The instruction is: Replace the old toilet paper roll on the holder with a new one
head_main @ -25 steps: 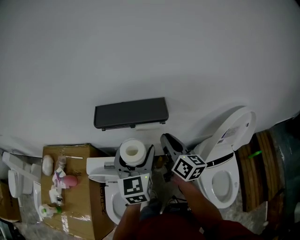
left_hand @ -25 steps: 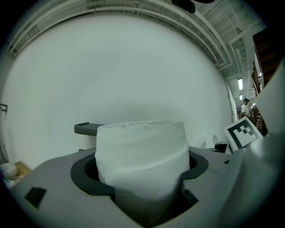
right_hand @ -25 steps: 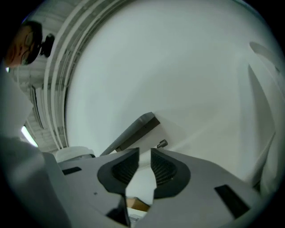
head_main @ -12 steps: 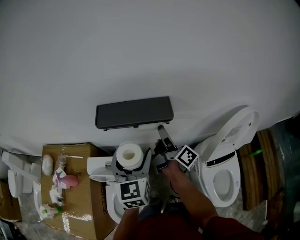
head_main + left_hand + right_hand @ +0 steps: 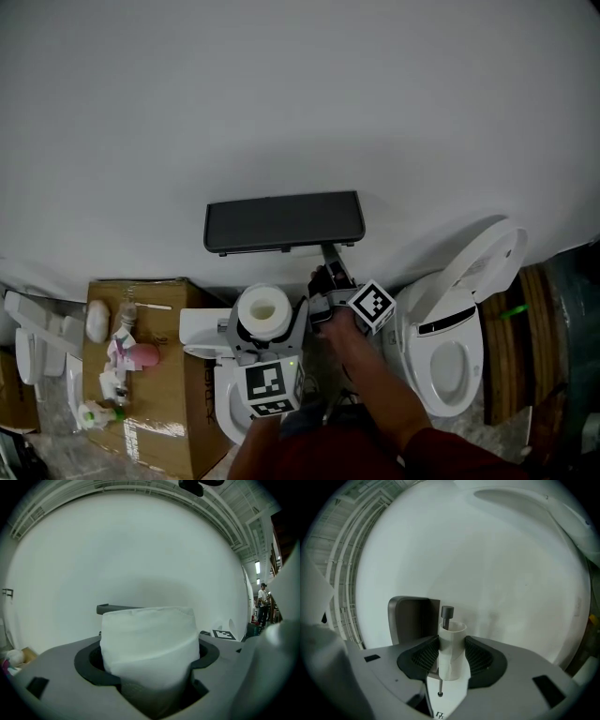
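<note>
Your left gripper (image 5: 149,677) pinches the new roll (image 5: 263,307) upright, hole upward. Your right gripper (image 5: 451,656), jaws just closing, clamps the empty tube (image 5: 453,637) lengthwise along the holder's rod (image 5: 447,611).

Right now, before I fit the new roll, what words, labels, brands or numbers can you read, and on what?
No text is legible.
On the left marker cube of the left tool: square black-and-white pattern, no words.
On the right marker cube of the right tool, whose jaws have just been closing with the empty tube between them: pattern only.
On the small mark low on the right tool: too small, cut off.
On the cardboard box: nothing legible.
</note>
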The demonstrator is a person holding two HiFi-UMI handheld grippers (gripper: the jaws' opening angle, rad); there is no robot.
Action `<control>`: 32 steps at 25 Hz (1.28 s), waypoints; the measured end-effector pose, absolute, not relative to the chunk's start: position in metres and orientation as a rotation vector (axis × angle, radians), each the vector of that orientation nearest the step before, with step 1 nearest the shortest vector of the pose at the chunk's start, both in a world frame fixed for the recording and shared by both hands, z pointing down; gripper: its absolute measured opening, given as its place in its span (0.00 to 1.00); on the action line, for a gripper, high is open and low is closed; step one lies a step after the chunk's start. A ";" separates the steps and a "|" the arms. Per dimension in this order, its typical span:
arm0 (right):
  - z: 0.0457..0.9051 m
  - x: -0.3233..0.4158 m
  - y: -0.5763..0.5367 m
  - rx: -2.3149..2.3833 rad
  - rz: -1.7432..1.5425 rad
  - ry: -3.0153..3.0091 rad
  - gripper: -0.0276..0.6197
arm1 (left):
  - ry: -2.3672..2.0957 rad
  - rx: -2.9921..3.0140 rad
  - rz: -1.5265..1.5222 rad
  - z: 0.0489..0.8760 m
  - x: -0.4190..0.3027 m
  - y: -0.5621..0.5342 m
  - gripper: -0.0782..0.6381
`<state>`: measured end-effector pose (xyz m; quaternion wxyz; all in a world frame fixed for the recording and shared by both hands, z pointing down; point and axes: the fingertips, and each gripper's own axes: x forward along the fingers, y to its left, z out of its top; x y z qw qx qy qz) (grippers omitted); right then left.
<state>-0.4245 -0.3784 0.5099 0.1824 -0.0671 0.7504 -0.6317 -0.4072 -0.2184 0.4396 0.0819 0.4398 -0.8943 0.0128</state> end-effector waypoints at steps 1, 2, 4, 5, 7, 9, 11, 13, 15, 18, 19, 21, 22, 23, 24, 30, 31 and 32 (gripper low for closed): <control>0.509 -0.424 -0.379 -0.196 -1.778 2.115 0.32 | -2.666 1.312 0.038 0.441 -0.407 -0.218 0.73; 0.508 -0.422 -0.380 -0.205 -1.768 2.120 0.32 | -2.663 1.312 0.037 0.441 -0.407 -0.218 0.73; 0.506 -0.419 -0.382 -0.215 -1.752 2.130 0.32 | -2.664 1.314 0.037 0.441 -0.408 -0.217 0.73; 0.504 -0.418 -0.383 -0.214 -1.748 2.128 0.32 | -2.663 1.316 0.033 0.440 -0.408 -0.218 0.73; 0.503 -0.414 -0.386 -0.215 -1.742 2.119 0.32 | -2.660 1.321 0.028 0.439 -0.407 -0.220 0.73; 0.504 -0.408 -0.392 -0.231 -1.739 2.107 0.32 | -2.662 1.328 0.035 0.441 -0.406 -0.222 0.73; 0.505 -0.400 -0.400 -0.271 -1.731 2.107 0.32 | -2.659 1.339 0.038 0.442 -0.404 -0.225 0.73; 0.507 -0.390 -0.411 -0.305 -1.714 2.106 0.32 | -2.648 1.354 0.034 0.442 -0.401 -0.231 0.73; 0.507 -0.380 -0.422 -0.325 -1.697 2.091 0.32 | -2.641 1.370 0.035 0.441 -0.398 -0.237 0.73; 0.508 -0.364 -0.437 -0.361 -1.679 2.067 0.32 | -2.628 1.395 0.037 0.439 -0.392 -0.246 0.73; 0.509 -0.359 -0.442 -0.380 -1.672 2.065 0.32 | -2.623 1.403 0.037 0.439 -0.390 -0.249 0.73; 0.508 -0.348 -0.450 -0.405 -1.650 2.067 0.32 | -2.614 1.419 0.040 0.439 -0.386 -0.255 0.73; 0.507 -0.342 -0.454 -0.410 -1.636 2.065 0.32 | -2.609 1.429 0.042 0.438 -0.383 -0.258 0.73; 0.505 -0.336 -0.457 -0.415 -1.625 2.062 0.32 | -2.603 1.438 0.043 0.438 -0.380 -0.261 0.73; 0.504 -0.330 -0.461 -0.424 -1.616 2.058 0.32 | -2.596 1.448 0.043 0.438 -0.377 -0.264 0.73; 0.500 -0.299 -0.478 -0.468 -1.524 2.111 0.32 | -2.569 1.498 0.047 0.438 -0.361 -0.286 0.73; 0.496 -0.295 -0.478 -0.469 -1.479 2.160 0.32 | -2.564 1.506 0.049 0.439 -0.359 -0.290 0.73; 0.492 -0.293 -0.476 -0.471 -1.423 2.221 0.32 | -2.559 1.513 0.051 0.439 -0.357 -0.293 0.73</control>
